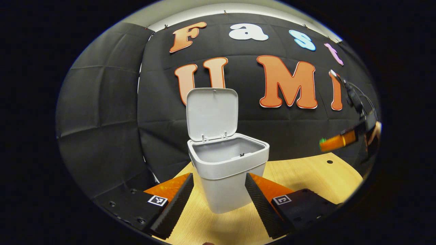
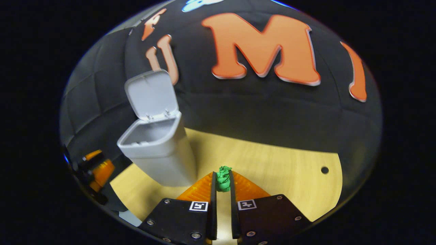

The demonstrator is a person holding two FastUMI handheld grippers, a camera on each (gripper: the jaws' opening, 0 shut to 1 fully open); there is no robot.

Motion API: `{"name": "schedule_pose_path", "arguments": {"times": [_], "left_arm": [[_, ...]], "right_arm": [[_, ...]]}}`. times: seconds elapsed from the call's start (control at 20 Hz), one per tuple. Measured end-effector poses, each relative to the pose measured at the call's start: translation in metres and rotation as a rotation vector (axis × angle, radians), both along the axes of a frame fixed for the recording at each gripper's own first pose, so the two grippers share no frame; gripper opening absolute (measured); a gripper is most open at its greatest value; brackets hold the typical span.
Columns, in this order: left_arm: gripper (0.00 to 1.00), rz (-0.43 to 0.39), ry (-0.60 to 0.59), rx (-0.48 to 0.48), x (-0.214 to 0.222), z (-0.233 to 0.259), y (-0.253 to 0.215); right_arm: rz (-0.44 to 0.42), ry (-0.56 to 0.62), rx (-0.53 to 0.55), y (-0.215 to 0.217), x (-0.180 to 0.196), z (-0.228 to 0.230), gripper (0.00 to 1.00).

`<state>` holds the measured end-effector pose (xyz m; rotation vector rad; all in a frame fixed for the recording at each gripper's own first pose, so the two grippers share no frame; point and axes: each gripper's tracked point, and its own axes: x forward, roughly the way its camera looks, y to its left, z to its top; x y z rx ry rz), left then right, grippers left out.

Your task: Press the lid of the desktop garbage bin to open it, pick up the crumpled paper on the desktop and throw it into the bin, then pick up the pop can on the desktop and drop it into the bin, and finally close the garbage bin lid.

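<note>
A white desktop bin (image 1: 226,170) stands on the wooden table with its lid (image 1: 212,114) swung upright and the inside showing. My left gripper (image 1: 219,177) is open right in front of it, a finger on each side of the bin's body without touching. In the right gripper view my right gripper (image 2: 223,180) is shut on a green crumpled paper (image 2: 223,178), lifted above the table to the right of the bin (image 2: 158,153). In the left gripper view the right gripper (image 1: 327,144) appears at the far right, blurred, with the green paper at its tip.
The wooden table (image 2: 272,170) has a small round hole (image 2: 324,169) near its right edge. The black booth wall rises close behind the bin. The left gripper (image 2: 93,170) sits at the lower left of the right gripper view.
</note>
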<state>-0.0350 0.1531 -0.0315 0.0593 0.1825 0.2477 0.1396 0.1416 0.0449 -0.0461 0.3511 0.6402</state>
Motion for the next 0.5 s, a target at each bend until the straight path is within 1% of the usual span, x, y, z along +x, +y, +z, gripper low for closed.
{"name": "schedule_pose_path", "arguments": {"times": [0.1, 0.15, 0.2, 0.3, 0.35, 0.5], "left_arm": [[0.95, 0.002, -0.009, 0.004, -0.007, 0.003, 0.006], [0.95, 0.007, -0.014, 0.008, -0.01, 0.006, 0.01], [0.95, 0.01, -0.018, 0.009, -0.01, 0.006, 0.014], [0.95, 0.023, -0.023, 0.001, -0.012, 0.009, 0.023], [0.95, 0.03, -0.027, -0.004, -0.015, 0.01, 0.028], [0.95, 0.061, -0.028, -0.008, -0.021, 0.01, 0.049]], "right_arm": [[0.099, -0.061, 0.024, 0.025, -0.014, 0.054, 0.17], [0.139, -0.086, 0.013, 0.032, -0.022, 0.071, 0.17], [0.169, -0.106, -0.01, 0.063, -0.024, 0.068, 0.17], [0.212, -0.131, -0.074, 0.095, -0.022, 0.057, 0.17], [0.222, -0.119, -0.105, 0.106, -0.019, 0.047, 0.17], [0.237, -0.028, -0.155, 0.14, -0.006, 0.014, 0.17]]}}
